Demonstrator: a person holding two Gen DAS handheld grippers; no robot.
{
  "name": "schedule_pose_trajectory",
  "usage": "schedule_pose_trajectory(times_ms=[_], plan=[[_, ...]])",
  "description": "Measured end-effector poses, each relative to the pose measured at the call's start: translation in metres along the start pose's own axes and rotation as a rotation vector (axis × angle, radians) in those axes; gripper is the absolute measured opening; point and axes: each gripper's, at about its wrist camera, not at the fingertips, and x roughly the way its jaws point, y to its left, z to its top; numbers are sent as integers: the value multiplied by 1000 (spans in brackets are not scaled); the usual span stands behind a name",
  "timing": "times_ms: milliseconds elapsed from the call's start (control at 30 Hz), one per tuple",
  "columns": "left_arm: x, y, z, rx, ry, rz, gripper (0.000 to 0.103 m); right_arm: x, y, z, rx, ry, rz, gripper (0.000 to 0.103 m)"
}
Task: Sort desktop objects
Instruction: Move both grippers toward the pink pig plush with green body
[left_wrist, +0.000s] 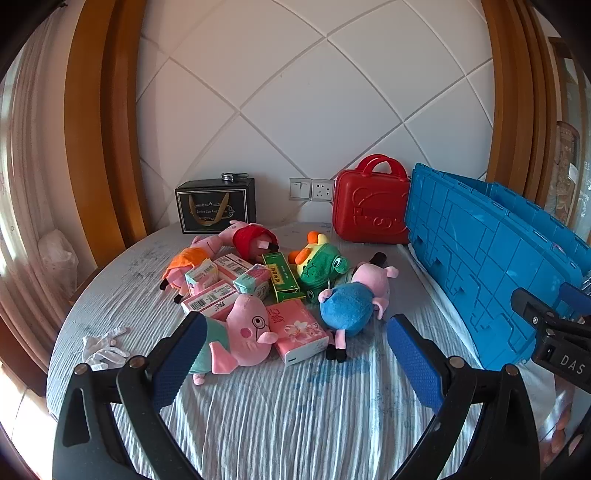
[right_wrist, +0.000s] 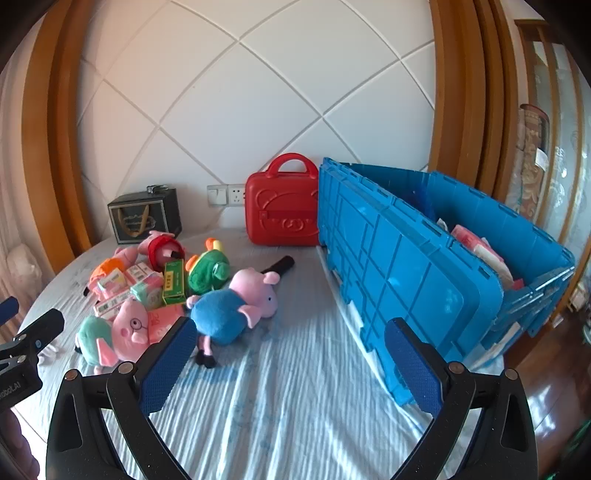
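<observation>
While both tools hang over the striped cloth (left_wrist: 280, 413), the left gripper (left_wrist: 295, 354) and the right gripper (right_wrist: 291, 358) stand wide apart with nothing between their blue pads. In the left wrist view, the pile of toys and boxes lies at centre: a pig in glasses (left_wrist: 243, 336) touches a pink tissue pack (left_wrist: 297, 330), a blue-shirted pig (left_wrist: 351, 301) lies just right of it, and a green box (left_wrist: 281, 277) leans beside a green frog toy (left_wrist: 321, 266). A blue crate (right_wrist: 424, 266), at the right of the right wrist view, holds some pink packs. A red case (right_wrist: 282, 206) stands behind it against the wall.
</observation>
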Motion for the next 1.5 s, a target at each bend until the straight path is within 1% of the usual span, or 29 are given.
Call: schedule_pose_trajectory(times_ms=[67, 300, 400, 467, 533, 633, 733, 867, 933, 1000, 1100, 1267, 1400, 1433, 1500], plan=[[0, -3, -1, -7, 6, -6, 100, 1, -2, 1, -4, 1, 4, 103], [3, -12, -7, -35, 7, 16, 100, 8, -10, 0, -33, 14, 34, 103], [12, -17, -14, -37, 58, 22, 100, 16, -11, -1, -58, 23, 62, 103], [21, -16, -23, -45, 102, 43, 100, 26, -9, -3, -77, 44, 90, 103], [30, -8, -36, -61, 147, 57, 100, 41, -5, -7, -96, 69, 110, 103], [46, 15, -53, -84, 217, 87, 100, 70, 9, -15, -123, 140, 125, 103], [62, 47, -62, -99, 254, 135, 100, 95, 26, -22, -143, 198, 149, 103], [88, 97, -65, -89, 287, 207, 100, 121, 57, -27, -160, 249, 144, 103], [101, 121, -66, -93, 308, 223, 100, 131, 72, -27, -147, 274, 173, 103], [117, 143, -67, -96, 331, 222, 100, 139, 91, -28, -149, 298, 196, 103], [145, 162, -70, -91, 368, 203, 100, 154, 123, -30, -163, 327, 228, 103], [189, 170, -72, -77, 404, 157, 100, 184, 175, -40, -194, 393, 309, 102], [225, 173, -83, -59, 468, 129, 100, 209, 214, -48, -220, 448, 370, 87], [231, 174, -86, -55, 480, 120, 100, 214, 221, -51, -226, 462, 384, 84], [244, 174, -90, -45, 497, 104, 100, 222, 235, -56, -234, 485, 413, 84]])
